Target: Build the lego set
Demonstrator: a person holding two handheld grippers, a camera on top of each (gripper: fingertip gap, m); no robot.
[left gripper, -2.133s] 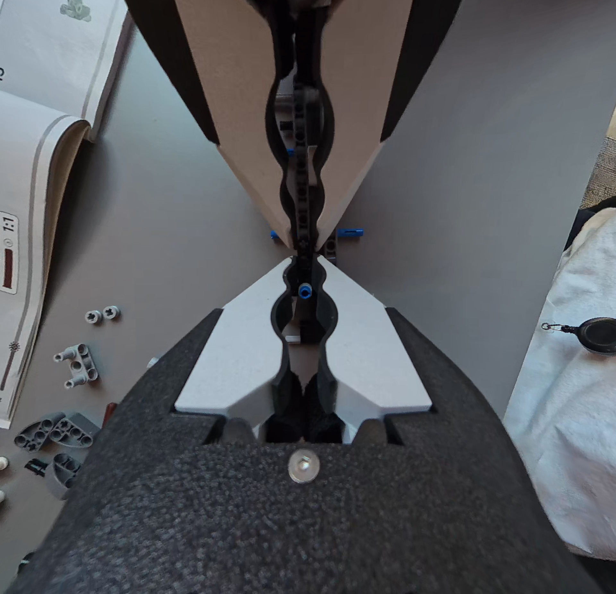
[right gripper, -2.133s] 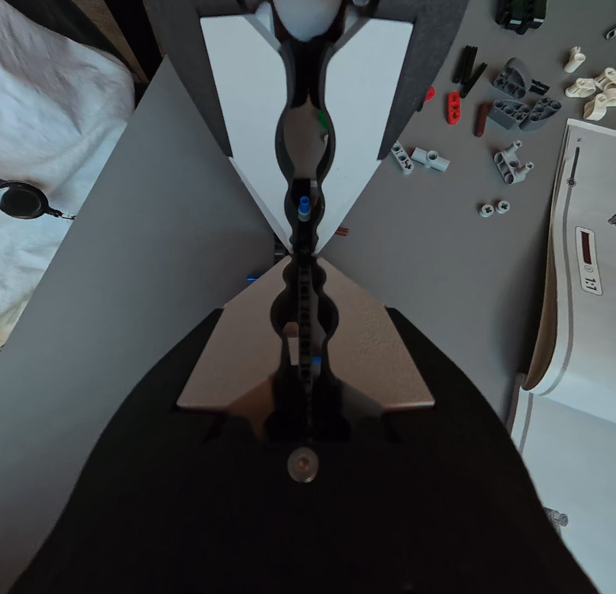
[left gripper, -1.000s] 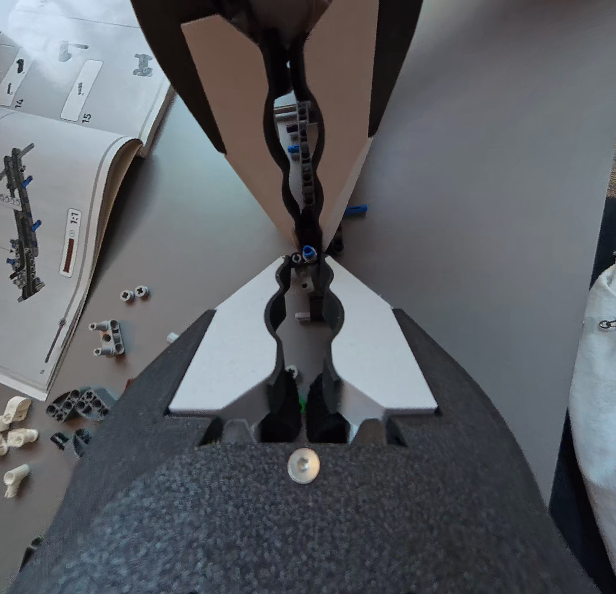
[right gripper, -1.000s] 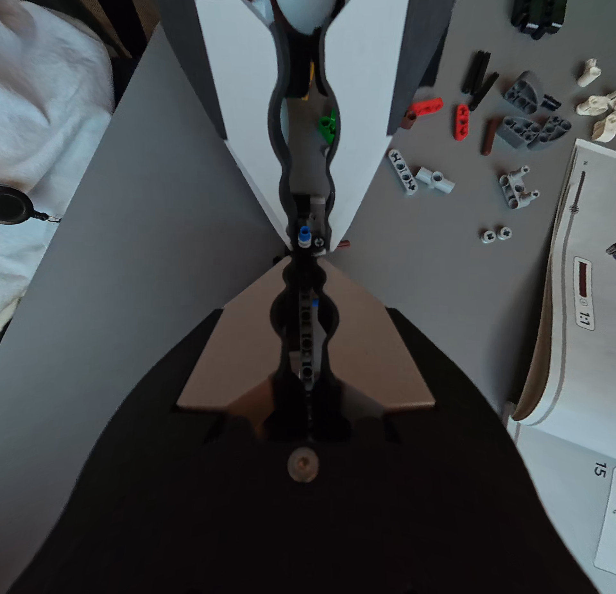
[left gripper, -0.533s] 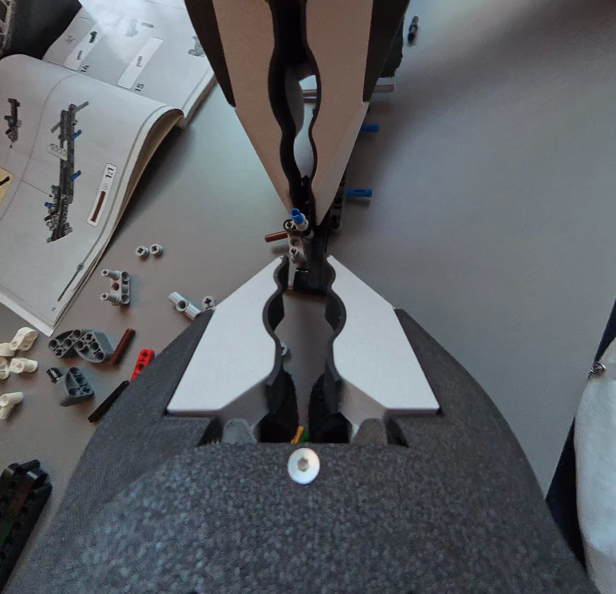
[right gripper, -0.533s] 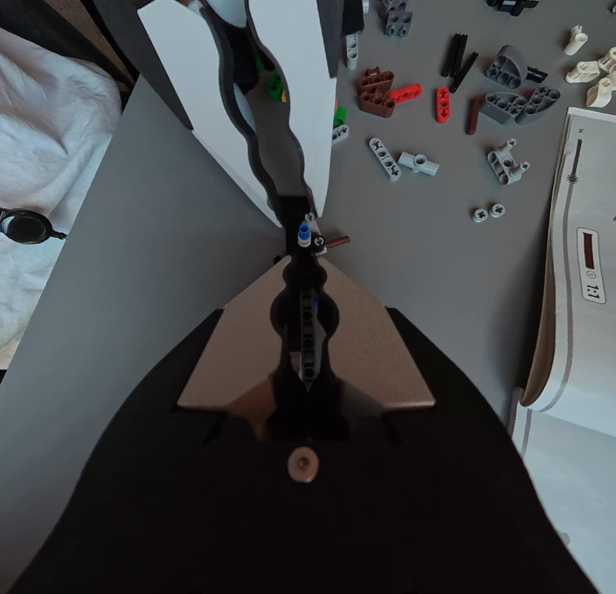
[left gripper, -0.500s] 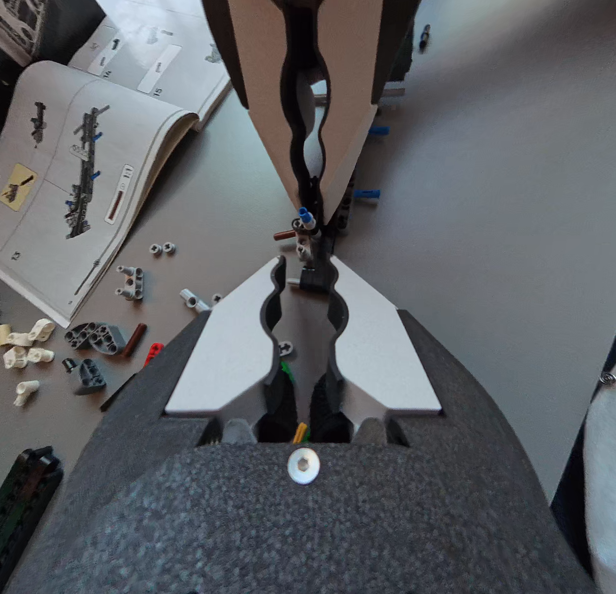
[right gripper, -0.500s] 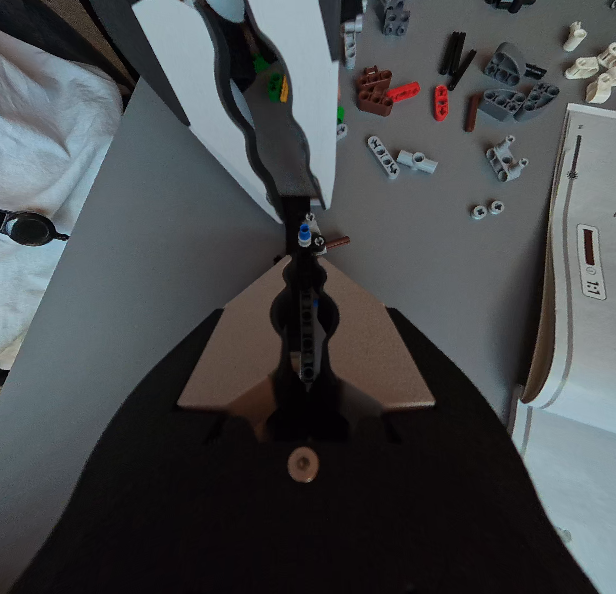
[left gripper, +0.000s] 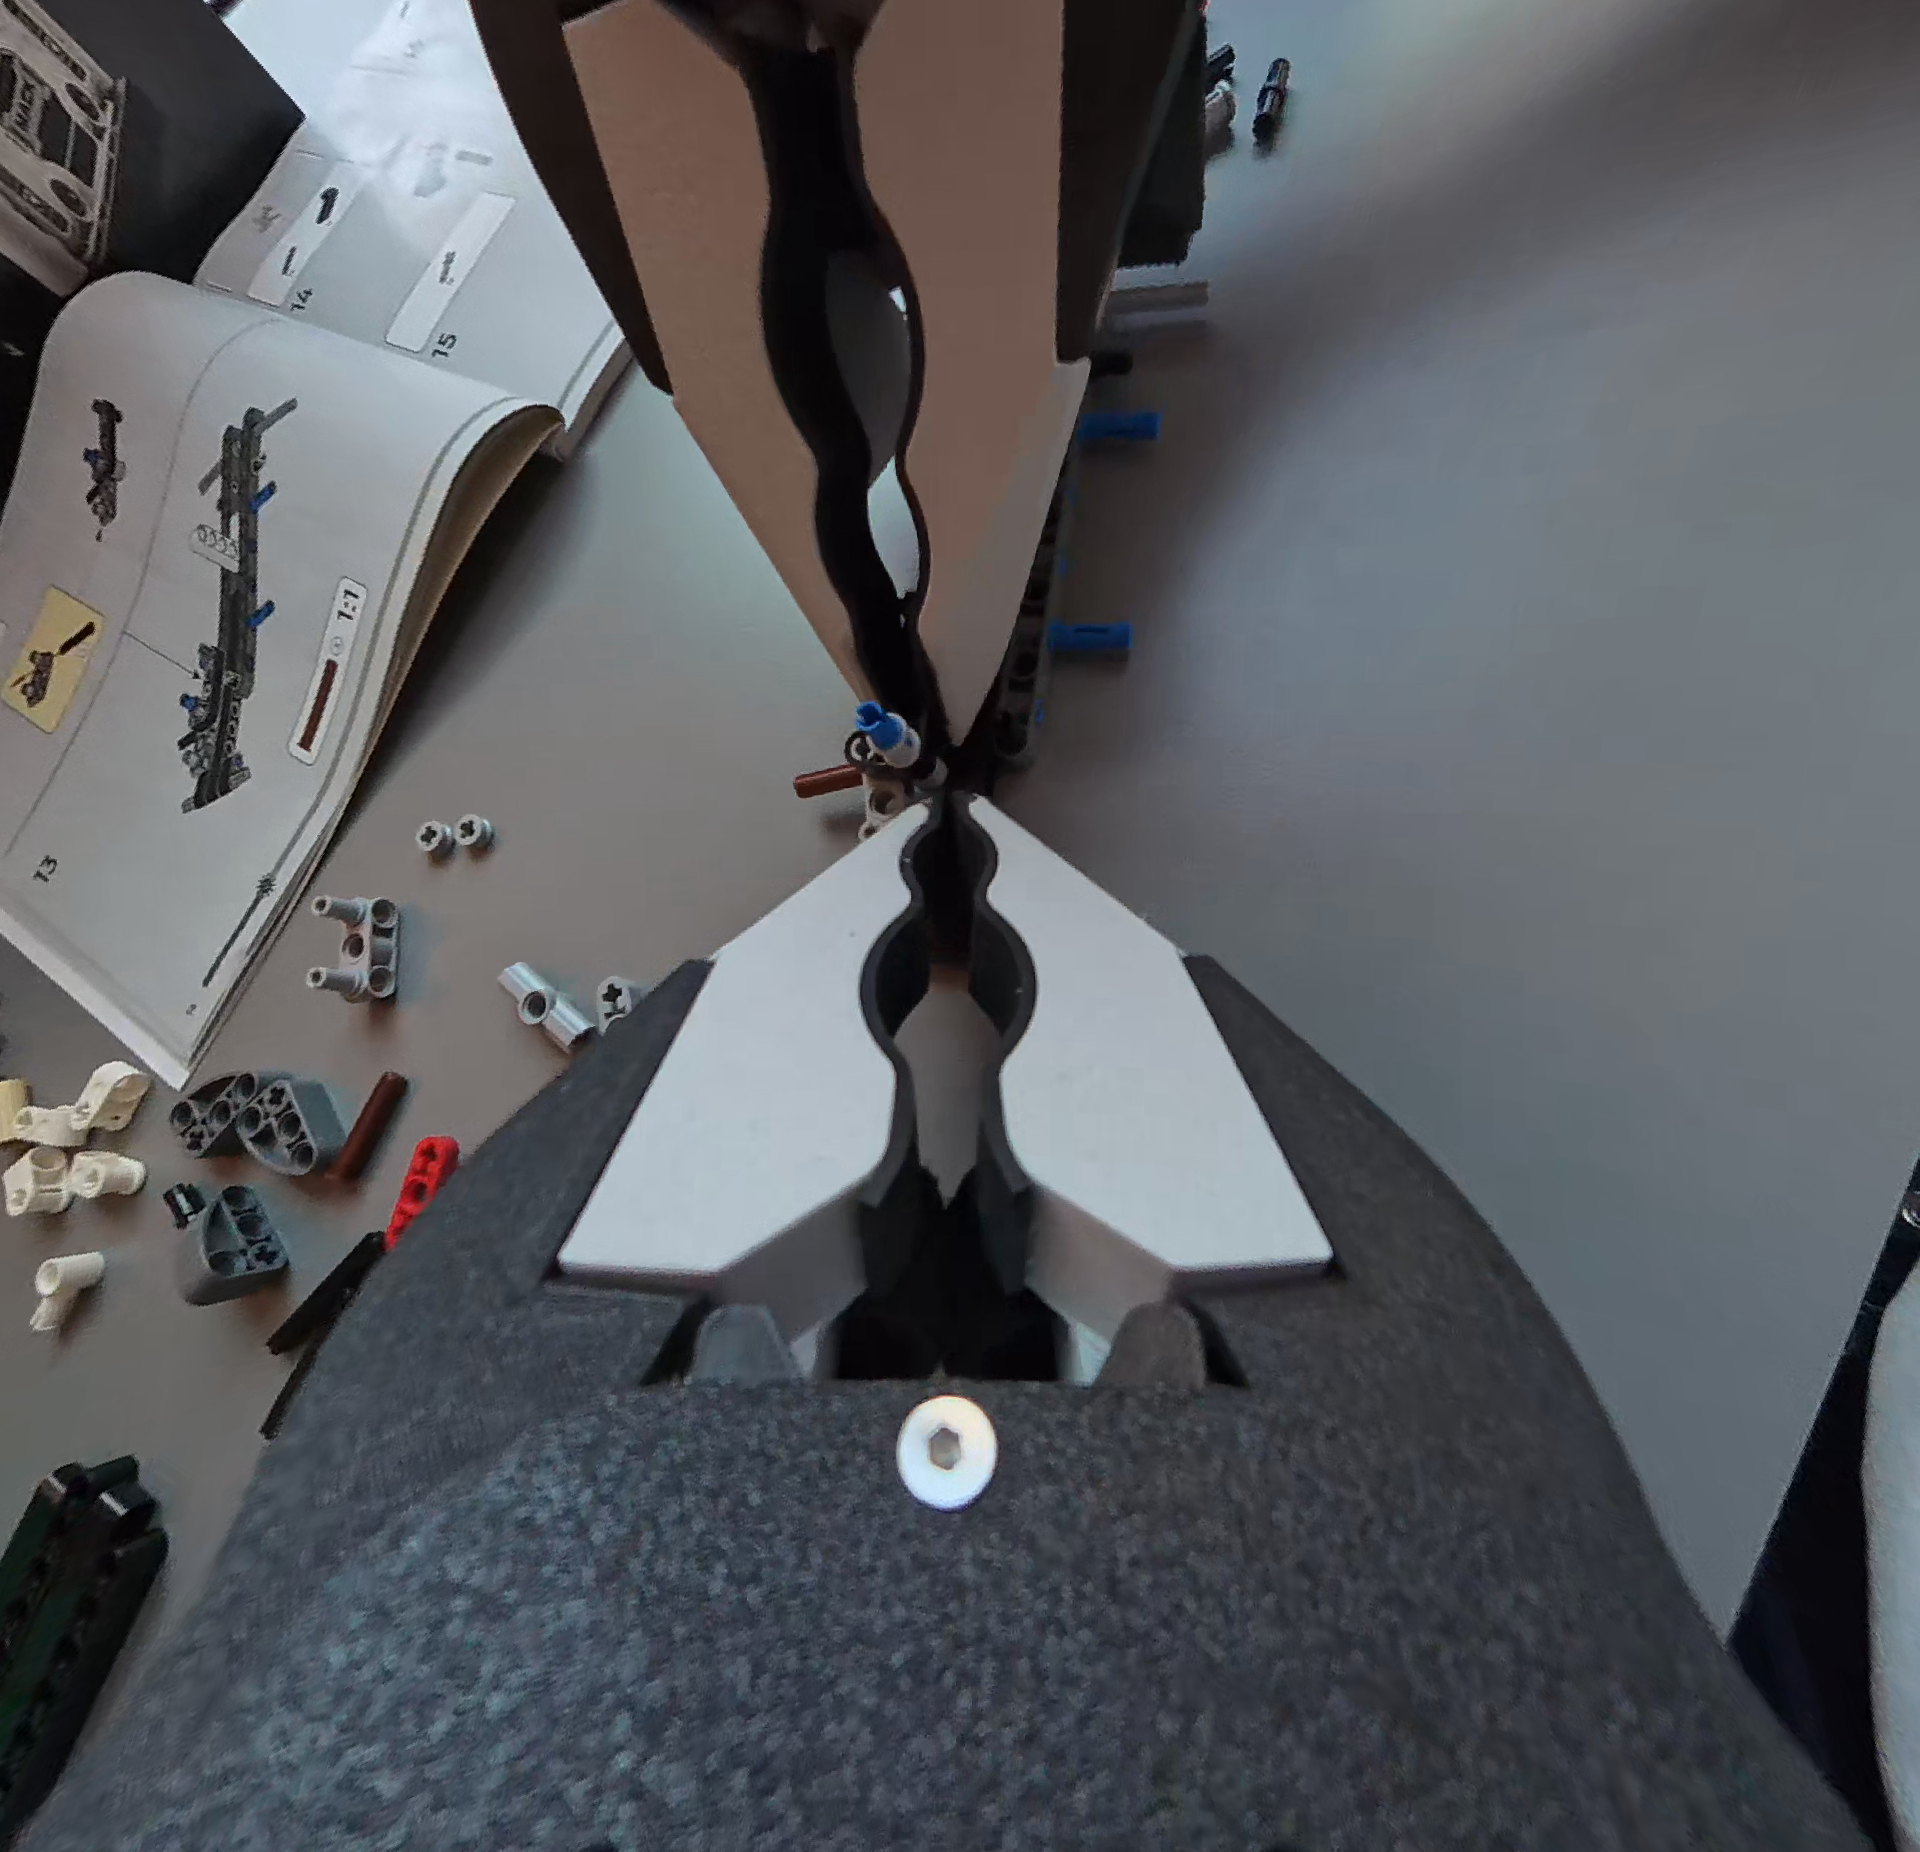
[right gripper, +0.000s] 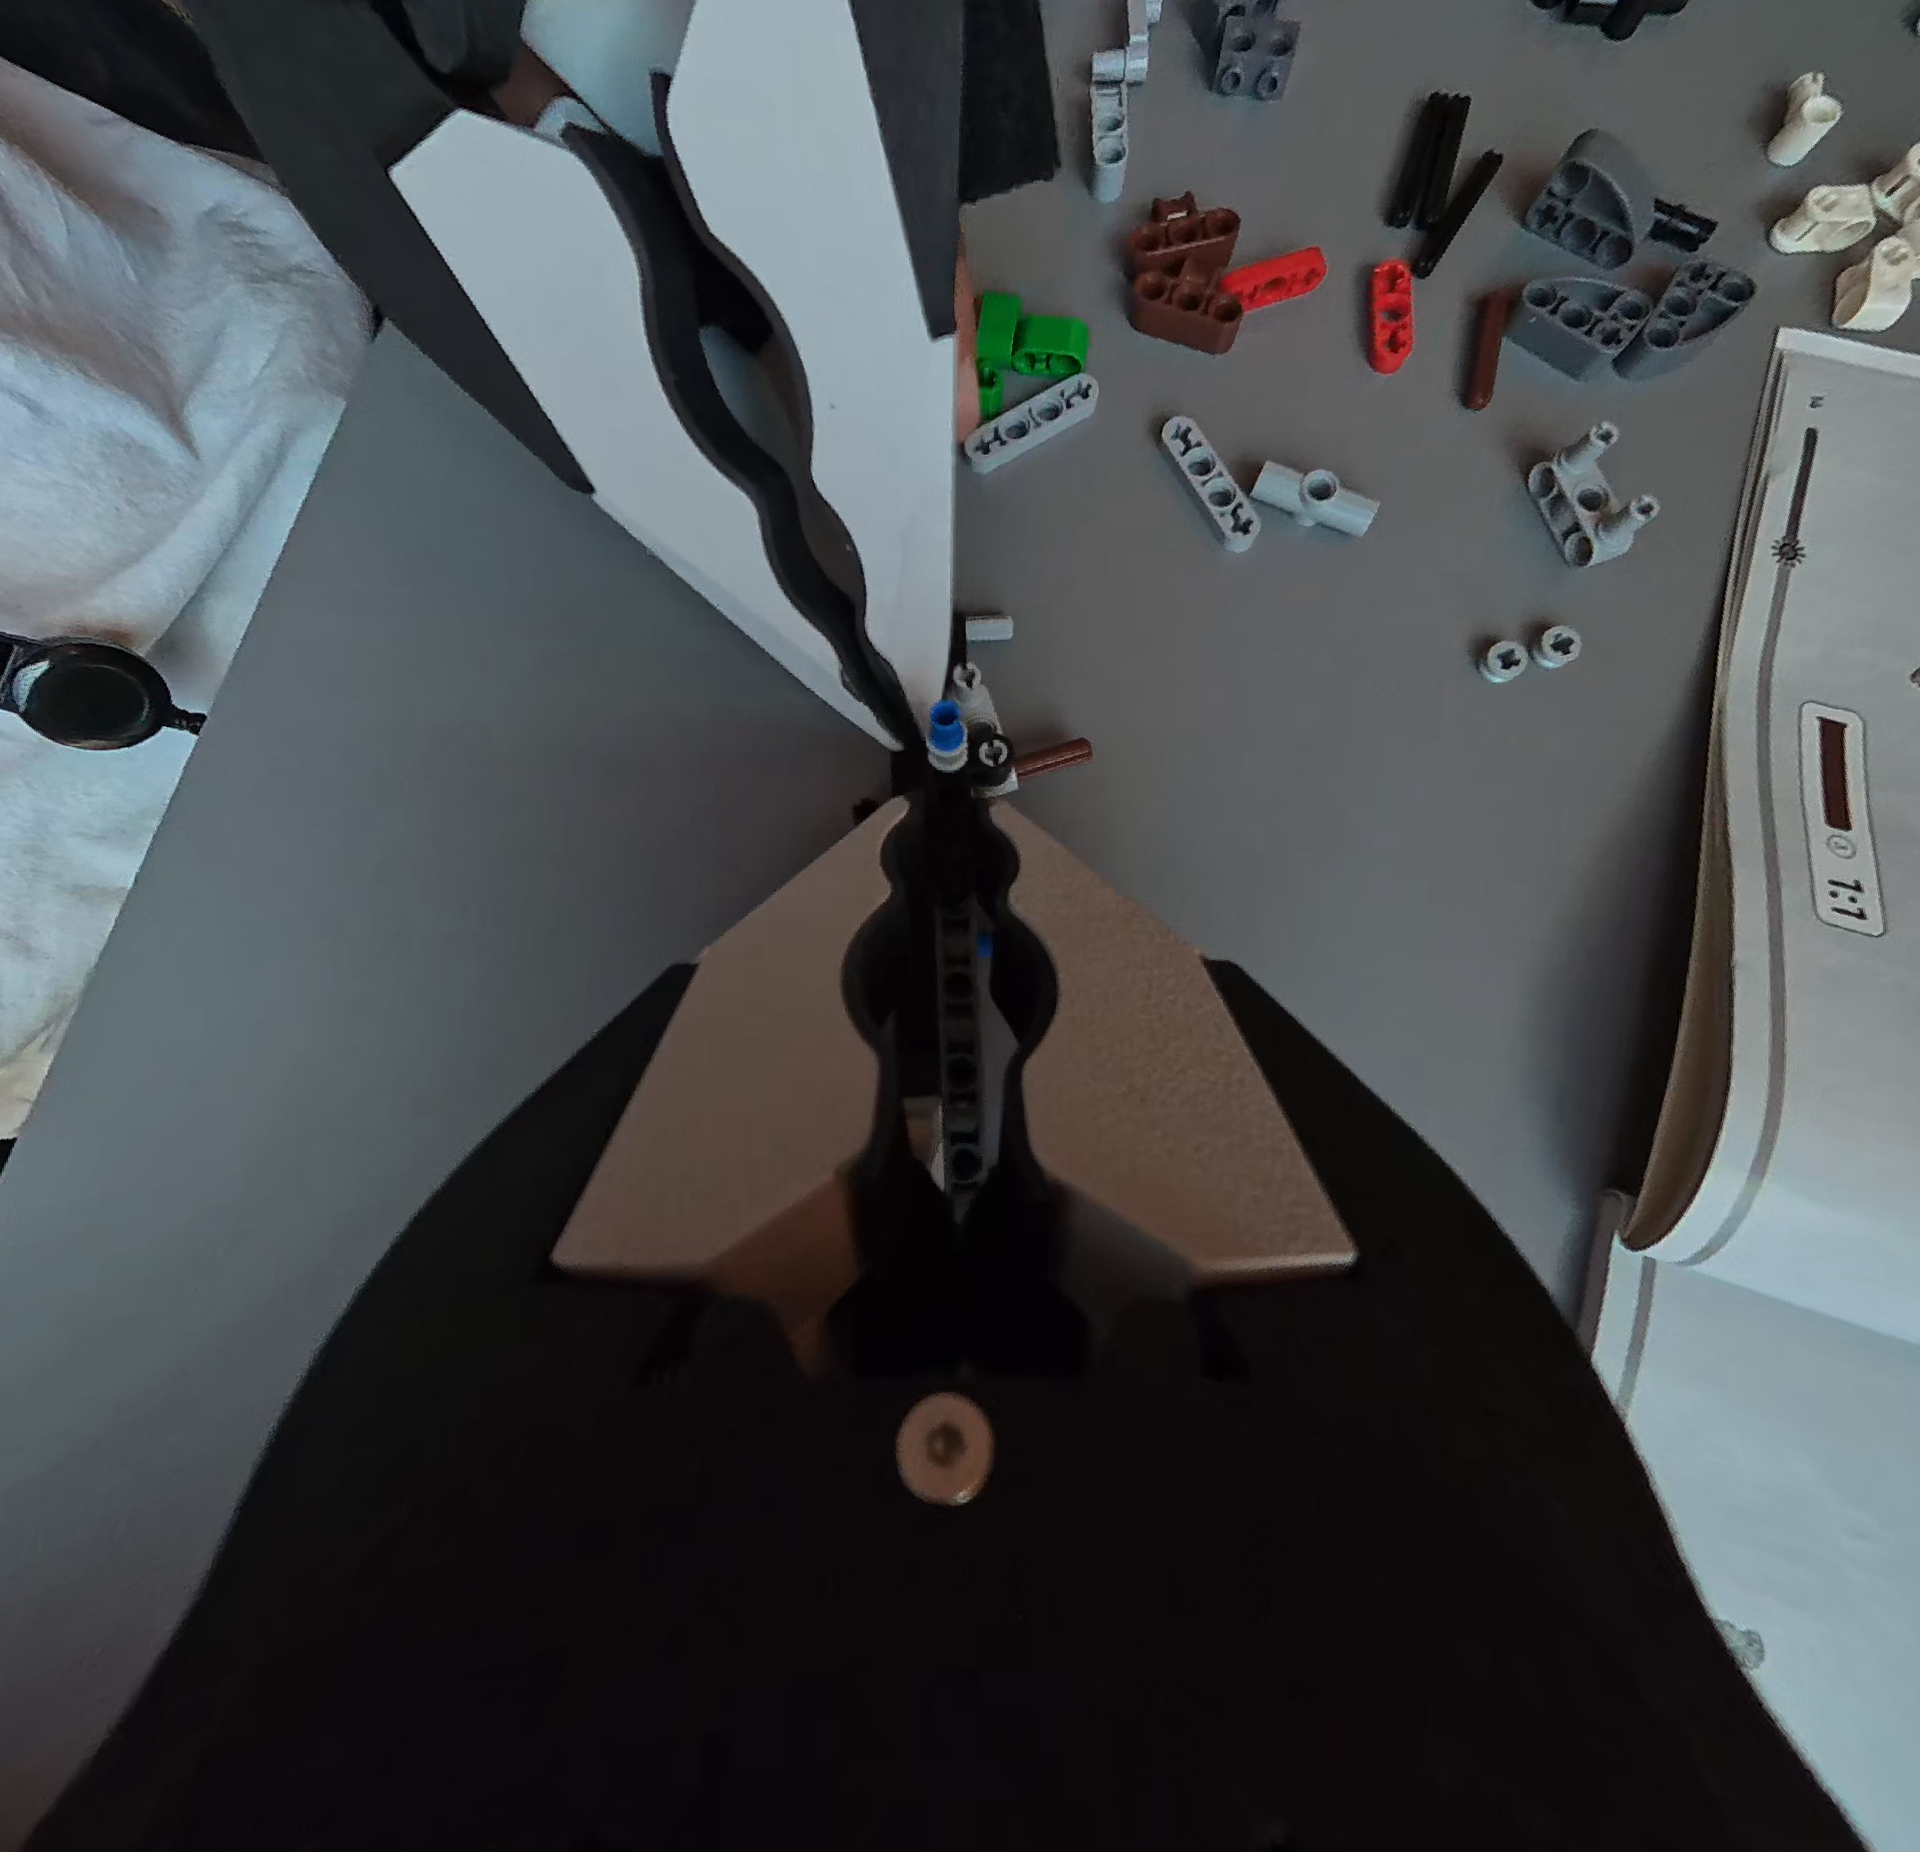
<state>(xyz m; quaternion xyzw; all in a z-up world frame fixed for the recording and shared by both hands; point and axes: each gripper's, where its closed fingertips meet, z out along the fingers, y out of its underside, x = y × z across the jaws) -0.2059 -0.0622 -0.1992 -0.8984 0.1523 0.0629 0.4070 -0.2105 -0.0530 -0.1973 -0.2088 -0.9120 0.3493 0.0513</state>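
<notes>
My right gripper, with tan fingers, is shut on a long dark grey beam that lies along its jaws. The beam's front end carries a blue pin, a light grey connector and a brown axle. My left gripper, with white fingers, meets it tip to tip and is shut on a black part at that end. The blue pin and brown axle stick out left of the tips. Both hold the assembly above the grey table.
An open instruction booklet lies at the left, also in the right wrist view. Loose parts lie beside it: grey connectors, red beams, brown and green pieces. White cloth lies past the table edge. Only a small space, under 4 cm, lies between the two pairs of fingers.
Half a second ago my left gripper was open and pulled back from the assembly. Now it has come forward and shut on the black end. The right gripper kept its hold.
</notes>
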